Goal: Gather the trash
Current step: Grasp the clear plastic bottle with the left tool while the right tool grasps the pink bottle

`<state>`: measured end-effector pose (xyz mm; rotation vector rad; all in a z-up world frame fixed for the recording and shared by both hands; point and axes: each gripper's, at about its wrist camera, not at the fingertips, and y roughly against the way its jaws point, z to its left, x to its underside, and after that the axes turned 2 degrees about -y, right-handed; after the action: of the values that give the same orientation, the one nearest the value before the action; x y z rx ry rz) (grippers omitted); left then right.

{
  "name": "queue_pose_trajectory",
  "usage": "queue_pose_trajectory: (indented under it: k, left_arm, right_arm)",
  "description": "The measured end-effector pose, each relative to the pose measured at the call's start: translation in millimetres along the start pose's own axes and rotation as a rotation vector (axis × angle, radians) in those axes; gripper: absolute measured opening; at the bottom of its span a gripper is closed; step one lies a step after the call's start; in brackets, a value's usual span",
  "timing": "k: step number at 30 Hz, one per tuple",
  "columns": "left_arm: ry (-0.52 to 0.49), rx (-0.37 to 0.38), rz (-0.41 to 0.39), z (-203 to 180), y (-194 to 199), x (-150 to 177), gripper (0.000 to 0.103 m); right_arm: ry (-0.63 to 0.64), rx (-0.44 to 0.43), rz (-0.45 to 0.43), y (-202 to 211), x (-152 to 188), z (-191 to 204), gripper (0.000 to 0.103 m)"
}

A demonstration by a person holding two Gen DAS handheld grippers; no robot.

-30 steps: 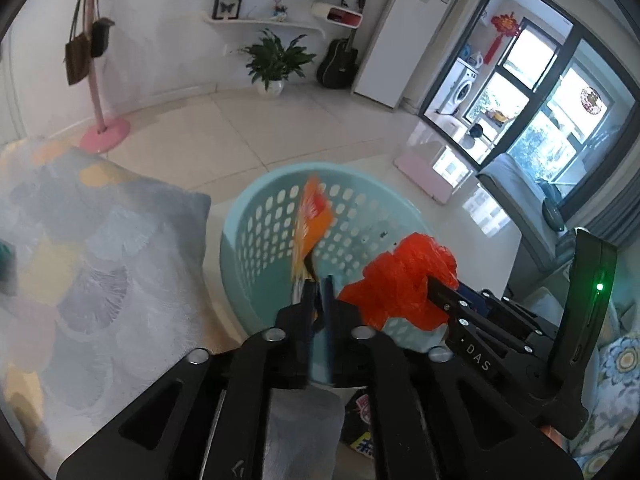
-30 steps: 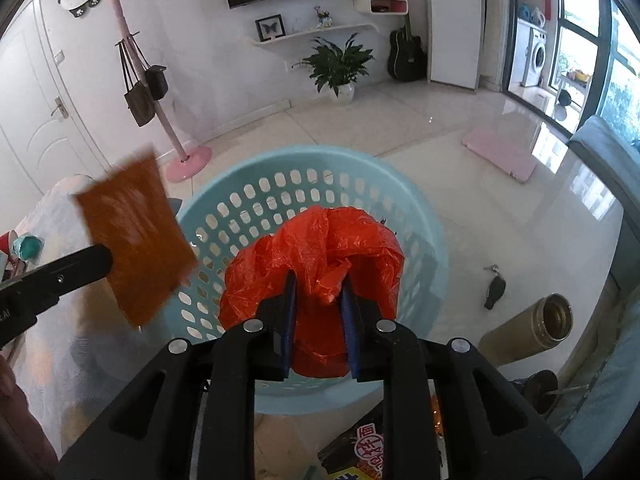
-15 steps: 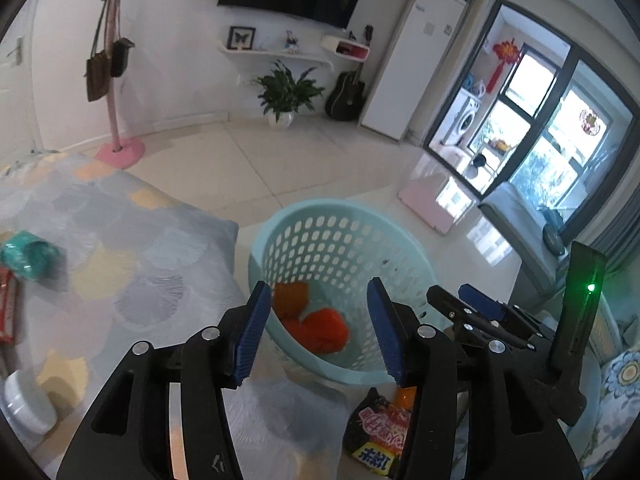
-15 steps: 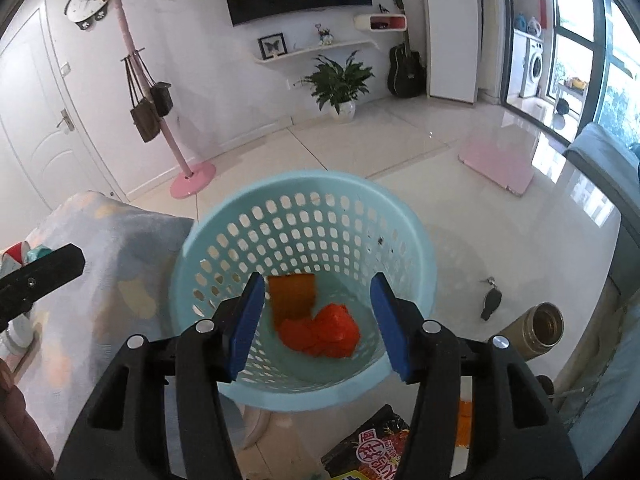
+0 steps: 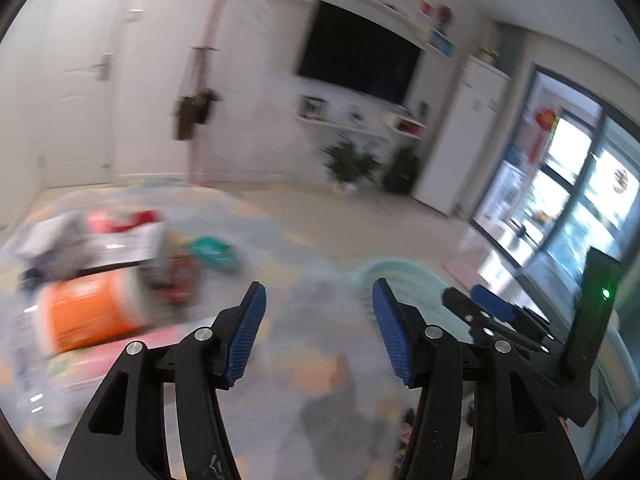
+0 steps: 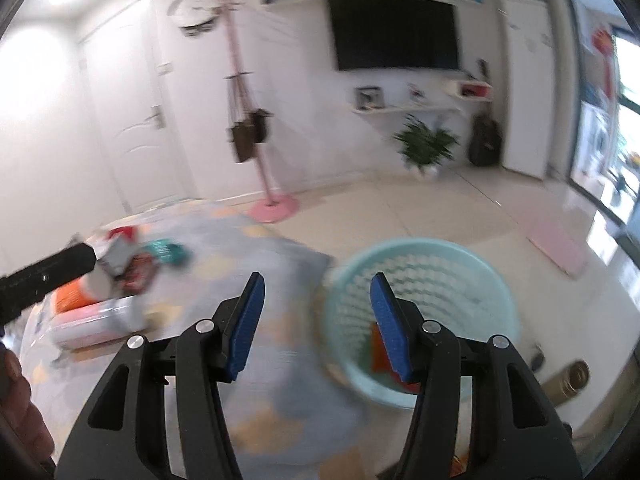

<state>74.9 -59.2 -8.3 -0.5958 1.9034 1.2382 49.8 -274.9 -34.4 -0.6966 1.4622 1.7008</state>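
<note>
Both pairs of jaws stand spread wide with nothing between them: my left gripper [image 5: 318,332] and my right gripper [image 6: 316,326] are free to take the next piece. My basket [image 6: 420,320], pale blue and full of holes, sits on the floor just off the near corner of the patterned cloth [image 6: 256,364]; through the right camera I see red and orange scraps [image 6: 378,350] lying at its bottom, partly hidden behind my right blue pad. From the left camera only a slice of the basket's rim [image 5: 394,266] shows, between my two grippers.

What is left to collect lies in a heap at the far left of the cloth: an orange-labelled package [image 5: 90,316], a teal packet [image 5: 212,252], and a jumble of white and red wrappers [image 5: 120,236] behind them. Both views are smeared, so I cannot tell how these pieces overlap or which rests on top.

To do this step well, I judge I should steady my hands until the pile reads clearly, then send the left gripper, which is nearer, at one piece only, preferably an exposed edge. A thin wrapper needs the pads low, almost along the cloth, or they will pinch fabric too. My right gripper should stay apart to avoid crossing paths.
</note>
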Motion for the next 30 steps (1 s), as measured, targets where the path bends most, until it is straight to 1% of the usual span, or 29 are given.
queue_pose_trajectory:
  k: [2, 3, 5, 6, 7, 10, 12, 14, 15, 18, 21, 24, 25, 27, 30]
  left_arm:
    - [0.057, -0.092, -0.024, 32.3, 23.3, 3.1, 0.054]
    - [0.081, -0.126, -0.031, 43.4, 33.0, 3.3, 0.054]
    - [0.133, -0.198, -0.04, 71.8, 50.7, 5.5, 0.06]
    - [0.162, -0.249, -0.045, 91.4, 61.4, 8.2, 0.062]
    - [0.178, -0.285, -0.044, 105.1, 67.4, 9.0, 0.062]
    - [0.214, -0.398, -0.007, 139.2, 77.3, 9.3, 0.063]
    - [0.243, -0.434, 0.024, 161.1, 76.5, 13.8, 0.065]
    - [0.275, -0.432, 0.051, 182.8, 72.6, 21.5, 0.065]
    - [0.294, -0.419, 0.064, 192.8, 71.6, 28.3, 0.065]
    - [0.325, -0.39, 0.095, 203.2, 60.9, 35.0, 0.065]
    - [0.337, -0.372, 0.113, 209.8, 51.3, 39.9, 0.065]
    - [0.353, -0.358, 0.13, 212.7, 44.5, 44.1, 0.065]
    - [0.359, -0.346, 0.13, 213.5, 44.0, 44.6, 0.065]
    - [0.365, -0.338, 0.131, 214.9, 43.1, 45.8, 0.065]
    - [0.369, -0.337, 0.13, 215.3, 43.0, 47.2, 0.065]
  right_arm:
    - [0.035, -0.046, 0.013, -3.4, 1.2, 22.8, 0.052]
    - [0.053, -0.071, 0.026, -7.2, 2.6, 35.5, 0.052]
    - [0.079, -0.126, 0.056, -17.1, 4.9, 56.5, 0.052]
    - [0.09, -0.153, 0.073, -23.3, 6.5, 66.1, 0.052]
    - [0.098, -0.178, 0.091, -30.2, 8.1, 75.1, 0.052]
    - [0.114, -0.246, 0.148, -51.5, 13.1, 99.6, 0.052]
    - [0.118, -0.285, 0.186, -64.1, 13.9, 112.4, 0.052]
    - [0.124, -0.315, 0.214, -76.2, 15.1, 122.1, 0.052]
    - [0.125, -0.331, 0.228, -81.6, 15.7, 125.4, 0.054]
    - [0.107, -0.397, 0.291, -103.2, 15.7, 137.6, 0.059]
    - [0.09, -0.44, 0.336, -117.0, 14.6, 142.9, 0.061]
    - [0.061, -0.509, 0.386, -126.4, 15.3, 142.8, 0.061]
    - [0.059, -0.53, 0.396, -125.4, 16.5, 142.3, 0.061]
    - [0.066, -0.597, 0.417, -117.7, 20.2, 142.1, 0.061]
    - [0.135, -0.614, 0.403, -93.3, 26.1, 146.8, 0.061]
